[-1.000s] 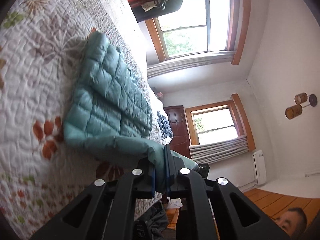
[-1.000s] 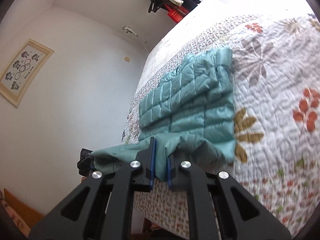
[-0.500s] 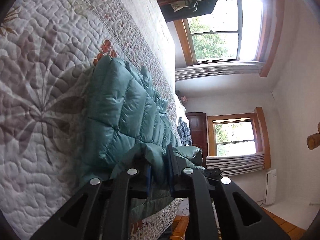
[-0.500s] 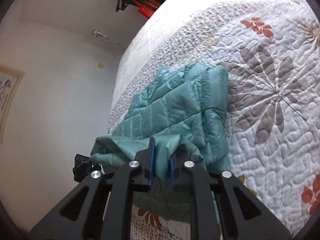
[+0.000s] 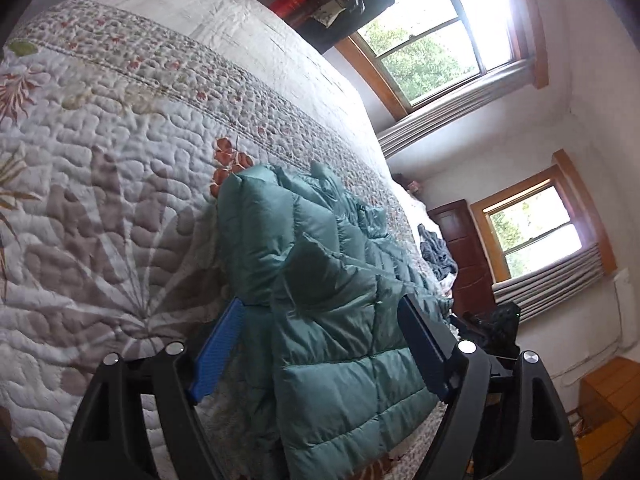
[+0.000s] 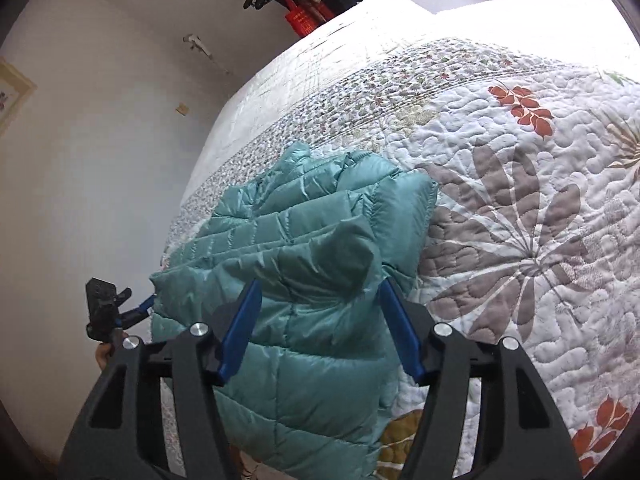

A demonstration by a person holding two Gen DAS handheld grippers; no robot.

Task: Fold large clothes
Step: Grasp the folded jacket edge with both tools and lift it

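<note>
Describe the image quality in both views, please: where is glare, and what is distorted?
Left wrist view: the windows are overexposed and flare white; the teal puffer jacket is sharp; fisheye bends the quilted bed cover. Right wrist view: the top right of the bed cover is washed out; the jacket is clear; dark vignette at the corners.

Bed [image 5: 120,200] with floral quilted cover fills frame left in left-wrist view. Folded teal puffer jacket [image 5: 332,320] lies on it, lower centre. Dark clothes pile [image 5: 438,254] at far edge, centre right.
</note>
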